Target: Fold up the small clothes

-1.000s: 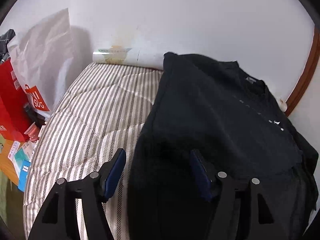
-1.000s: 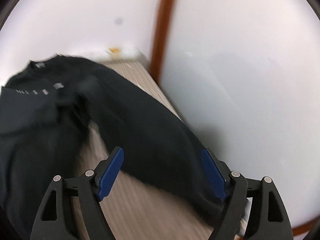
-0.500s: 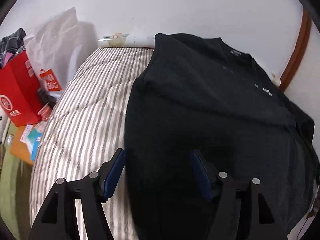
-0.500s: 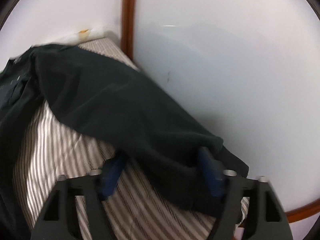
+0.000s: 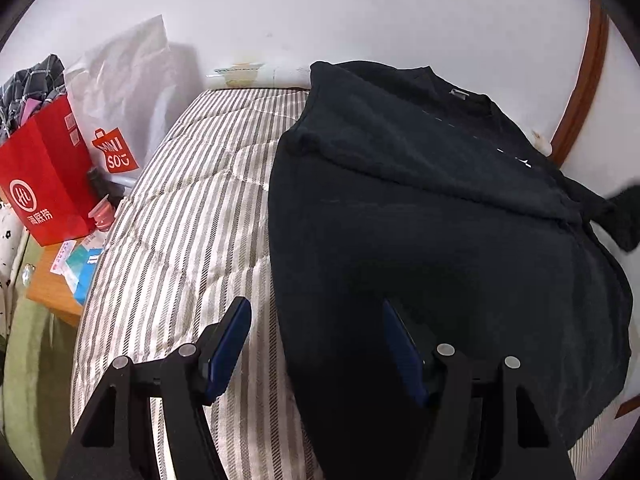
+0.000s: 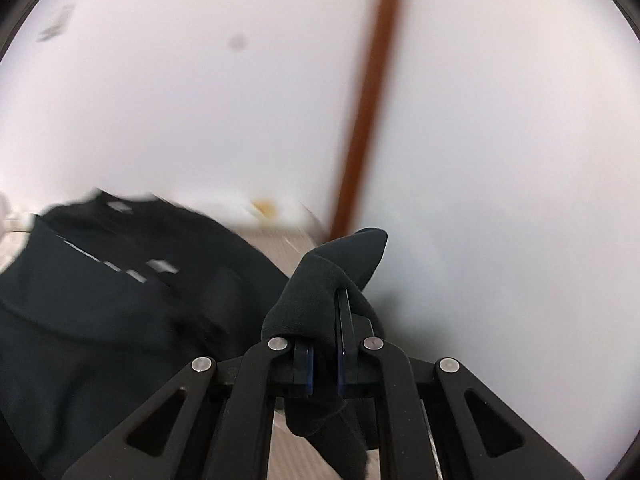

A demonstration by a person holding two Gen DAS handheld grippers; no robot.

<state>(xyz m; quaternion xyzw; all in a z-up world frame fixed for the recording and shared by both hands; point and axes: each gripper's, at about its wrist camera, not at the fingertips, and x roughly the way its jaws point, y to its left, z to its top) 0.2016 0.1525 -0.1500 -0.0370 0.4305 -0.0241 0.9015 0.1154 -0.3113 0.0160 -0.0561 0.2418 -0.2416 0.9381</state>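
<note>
A black long-sleeved shirt [image 5: 420,220] lies spread on a striped mattress [image 5: 180,220], collar toward the far wall. In the left wrist view my left gripper [image 5: 316,312] hovers open over the shirt's left edge, one pad above the mattress and one above the cloth. In the blurred right wrist view my right gripper [image 6: 328,308] is lifted off the bed, its jaws closing tight on the sleeve end [image 6: 336,264], which bunches around the pads. The shirt's body [image 6: 100,300] lies lower left. The raised sleeve [image 5: 624,216] shows at the left wrist view's right edge.
White walls with a brown wooden trim [image 5: 580,80] bound the bed's far and right sides. Left of the bed stand a red paper bag [image 5: 44,184], a white plastic bag [image 5: 128,92] and a small wooden table [image 5: 52,296] with boxes.
The right gripper went from open over the sleeve to shut on its end and rose, lifting it. The left gripper drew back along the shirt's left edge, still open.
</note>
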